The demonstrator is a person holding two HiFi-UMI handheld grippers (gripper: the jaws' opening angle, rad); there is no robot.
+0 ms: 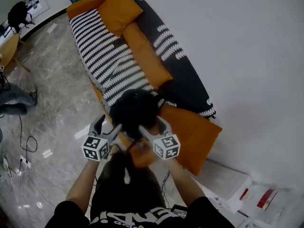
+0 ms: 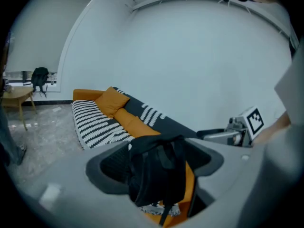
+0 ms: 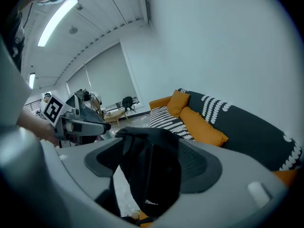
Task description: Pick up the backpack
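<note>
backpack [image 1: 135, 109]: black, upright on the near end of the sofa [image 1: 190, 87] seat, where the striped cover [image 1: 107, 56] ends and the orange seat cushion [image 1: 190, 132] shows. Shoulder straps face the left gripper view.
left gripper [image 1: 108, 127]: on the backpack's left side in the head view, pointing at it, tilted slightly down.
left fingers [image 2: 107, 167]: spread wide. Backpack fills the gap between them in the left gripper view, but the pads aren't pressing on it. No grip.
right gripper [image 1: 154, 127]: on the backpack's right side, mirroring the left. Marker cubes sit level with each other.
right fingers [image 3: 199, 167]: also spread wide, with the backpack's side panel between them. Pads not clamped on it, so nothing held.
contact: can't tell whether any fingertip brushes the fabric.
hands: person's forearms run from the bottom of the head view up to both grippers. Black shirt with white print at the frame's edge.
sofa: dark backrest with white dash pattern, orange bolster [image 1: 147, 56] along the back, orange pillow [image 1: 121, 8] at the far end, against a white wall [image 1: 237, 42].
floor [image 1: 52, 103]: grey marble, cables [image 1: 26, 144] lying at the left.
background: second black bag [image 1: 19, 13] by a small wooden table [image 1: 9, 49] in the far left corner. White packaging [image 1: 242, 194] on the floor at lower right.
</note>
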